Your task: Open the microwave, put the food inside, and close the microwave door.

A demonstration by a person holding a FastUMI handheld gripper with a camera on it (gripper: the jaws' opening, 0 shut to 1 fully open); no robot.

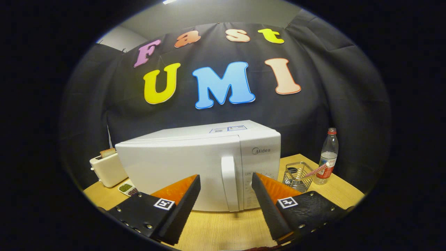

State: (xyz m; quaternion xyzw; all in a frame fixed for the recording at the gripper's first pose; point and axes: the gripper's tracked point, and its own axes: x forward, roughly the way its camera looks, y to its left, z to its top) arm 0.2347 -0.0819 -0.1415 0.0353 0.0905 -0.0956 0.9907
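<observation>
A white microwave (195,157) stands on the wooden table (223,230), its door shut. Its vertical white handle (230,183) sits at the door's right side, next to the control panel (259,174). My gripper (225,181) is open, with one finger on each side of the handle and a little short of it. Nothing is between the fingers. A small white dish (127,188) with green and dark food lies left of the microwave, by its front corner.
A white toaster (106,169) with a slice of bread in it stands left of the microwave. To the right are a wire basket (296,176) with a striped straw and a plastic bottle (327,157). The black cloth wall is close behind.
</observation>
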